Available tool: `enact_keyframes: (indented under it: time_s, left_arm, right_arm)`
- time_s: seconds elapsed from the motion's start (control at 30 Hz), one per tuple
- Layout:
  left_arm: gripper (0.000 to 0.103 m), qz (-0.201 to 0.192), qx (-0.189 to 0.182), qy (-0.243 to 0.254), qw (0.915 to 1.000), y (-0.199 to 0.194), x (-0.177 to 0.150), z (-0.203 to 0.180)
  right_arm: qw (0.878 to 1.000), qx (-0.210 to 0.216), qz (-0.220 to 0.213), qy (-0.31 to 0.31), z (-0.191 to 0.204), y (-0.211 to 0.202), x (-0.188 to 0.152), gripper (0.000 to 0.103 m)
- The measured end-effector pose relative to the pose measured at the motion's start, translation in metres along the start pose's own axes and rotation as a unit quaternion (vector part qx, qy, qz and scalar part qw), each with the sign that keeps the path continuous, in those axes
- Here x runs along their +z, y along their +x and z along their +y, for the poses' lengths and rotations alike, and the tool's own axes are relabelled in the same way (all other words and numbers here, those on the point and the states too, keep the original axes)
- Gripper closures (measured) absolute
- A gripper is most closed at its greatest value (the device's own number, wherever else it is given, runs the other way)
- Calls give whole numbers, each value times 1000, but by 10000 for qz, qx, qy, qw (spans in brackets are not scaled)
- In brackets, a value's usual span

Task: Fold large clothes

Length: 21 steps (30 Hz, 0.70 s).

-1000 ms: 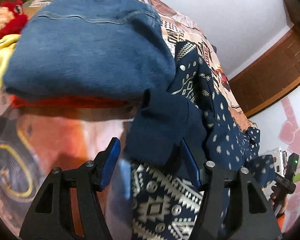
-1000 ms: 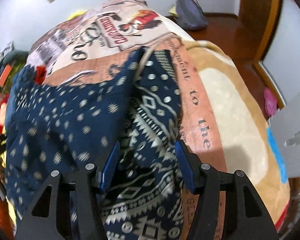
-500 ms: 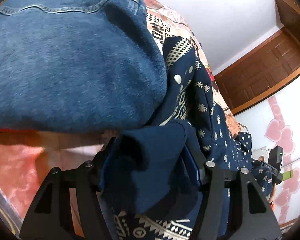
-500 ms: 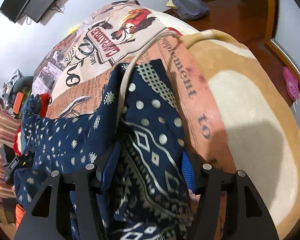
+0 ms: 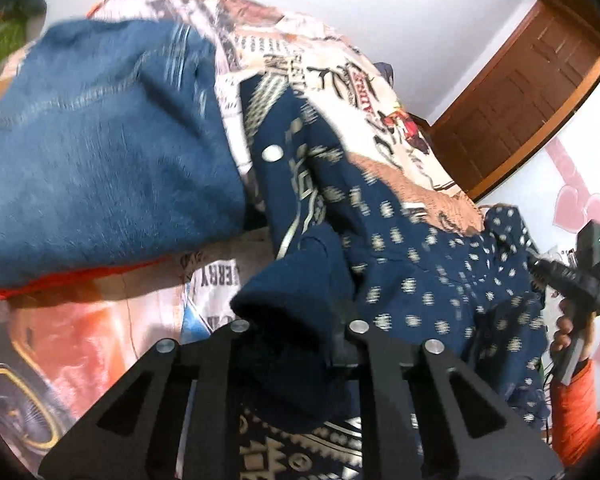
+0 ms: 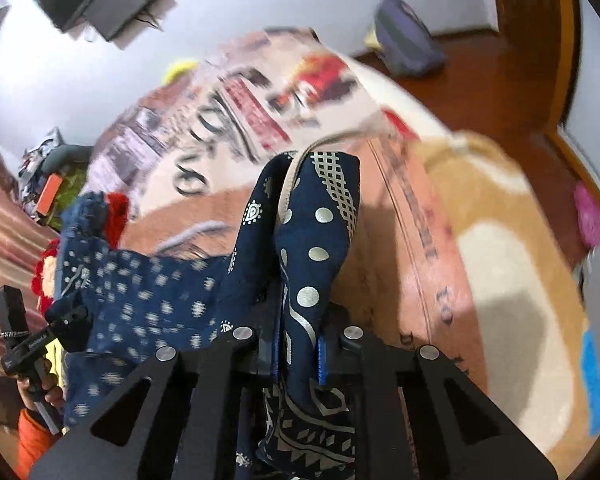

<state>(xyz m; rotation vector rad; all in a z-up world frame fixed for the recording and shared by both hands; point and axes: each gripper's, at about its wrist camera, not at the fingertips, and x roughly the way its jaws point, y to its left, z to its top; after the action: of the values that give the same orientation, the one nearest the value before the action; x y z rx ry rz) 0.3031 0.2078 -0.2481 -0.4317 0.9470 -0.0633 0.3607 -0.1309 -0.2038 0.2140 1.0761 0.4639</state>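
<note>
Both grippers closing on the navy patterned garment (image 5: 412, 264) atop the printed bedspread (image 5: 372, 120).

Left gripper (image 5: 296, 328) has its jaws closing around a bunched plain-navy fold; folded jeans (image 5: 100, 152) lie just beside, crowding that side. Right gripper (image 6: 298, 354) has its jaws closing on a dotted edge strip. The cloth looks soft, light and limp, likely to sag between holds, so corners suit best. Open bedspread lies rightward.

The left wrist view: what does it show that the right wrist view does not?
Only the left wrist view shows the folded blue jeans and the wooden door. Only the right wrist view shows the wall screen, the grey bag on the floor and the pink slipper. Both show the navy patterned garment on the printed blanket, with jaws closing on its fabric.
</note>
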Motion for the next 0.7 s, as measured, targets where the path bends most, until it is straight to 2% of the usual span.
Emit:
enact_keyframes:
  time_s: [0.1, 0.3, 0.53, 0.7]
  left_arm:
    - [91, -229, 233, 161, 9993, -25, 4, -20]
    - [91, -912, 347, 381, 9945, -85, 4, -39]
    - [91, -1528, 613, 484, 9852, -152, 11, -27]
    - [91, -1722, 683, 354, 9821, -167, 28, -12]
  right_arm:
    - [9993, 50, -305, -187, 21, -25, 9, 93]
    - [9947, 286, -735, -665, 70, -55, 25, 97]
    - [9846, 408, -1058, -1333, 127, -59, 38, 97]
    - [9806, 485, -1022, -1601, 158, -40, 62, 97]
